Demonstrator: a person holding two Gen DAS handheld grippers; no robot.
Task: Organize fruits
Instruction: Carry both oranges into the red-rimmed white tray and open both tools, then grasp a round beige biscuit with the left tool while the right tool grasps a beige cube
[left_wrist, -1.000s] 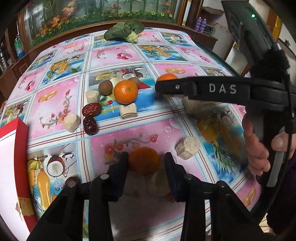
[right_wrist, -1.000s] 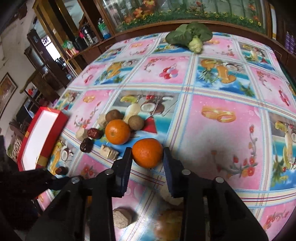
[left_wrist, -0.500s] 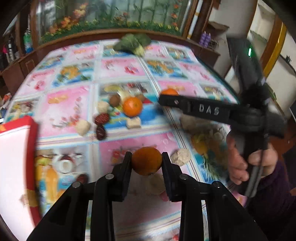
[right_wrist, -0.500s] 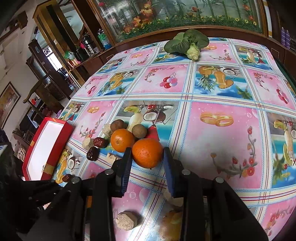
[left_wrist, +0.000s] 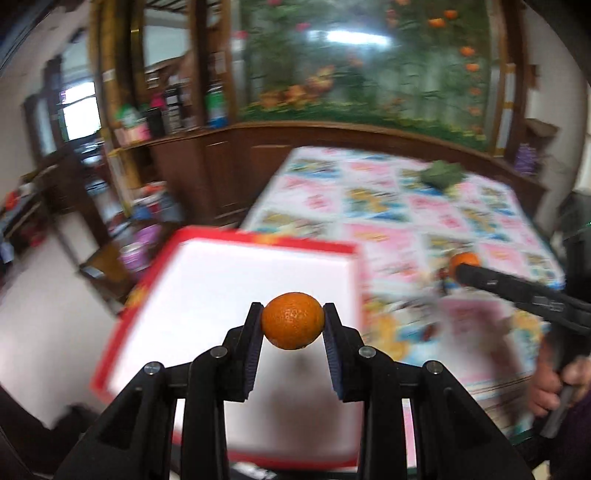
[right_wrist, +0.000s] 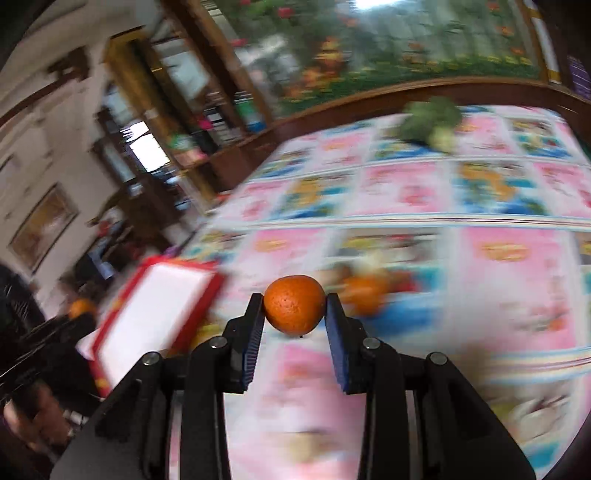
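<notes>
My left gripper (left_wrist: 292, 320) is shut on an orange (left_wrist: 292, 319) and holds it in the air above the white inside of the red-rimmed box (left_wrist: 207, 280). My right gripper (right_wrist: 294, 305) is shut on a second orange (right_wrist: 294, 304), lifted above the table. The right gripper and its orange also show at the right of the left wrist view (left_wrist: 464, 261). A third orange (right_wrist: 364, 290) lies on the table beyond my right gripper, blurred. The red box sits to the left in the right wrist view (right_wrist: 147, 314).
The table carries a fruit-print cloth (right_wrist: 498, 229). A green leafy vegetable (right_wrist: 432, 122) lies at its far side. Small blurred items lie around the third orange. Wooden cabinets and shelves (left_wrist: 155, 147) stand beyond the table's left edge.
Both grippers have lifted their oranges off the table and swung left. My left gripper now holds its orange over the red box. Both views are blurred by motion.
</notes>
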